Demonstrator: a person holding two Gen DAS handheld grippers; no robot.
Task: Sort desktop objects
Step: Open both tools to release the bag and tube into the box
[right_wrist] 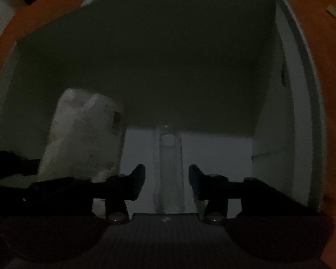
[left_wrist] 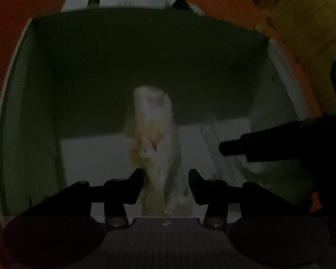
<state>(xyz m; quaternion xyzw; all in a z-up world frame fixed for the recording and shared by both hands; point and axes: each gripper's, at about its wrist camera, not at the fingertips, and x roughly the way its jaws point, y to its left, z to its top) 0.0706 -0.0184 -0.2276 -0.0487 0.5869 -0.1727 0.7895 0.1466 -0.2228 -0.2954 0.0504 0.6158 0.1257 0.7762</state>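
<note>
I am holding both grippers down inside a white bin point(left_wrist: 44, 116) sitting on the orange desk point(left_wrist: 15, 22). The left gripper point(left_wrist: 165, 179) is standing with its jaws spread around a pale crumpled packet point(left_wrist: 153, 134), not pressing it as far as I can tell. The right gripper point(right_wrist: 166, 177) is hanging with jaws spread either side of a clear tube point(right_wrist: 169, 163) lying on the bin floor. I judge this the drop-off step; next I should be lifting both clear without snagging anything.
</note>
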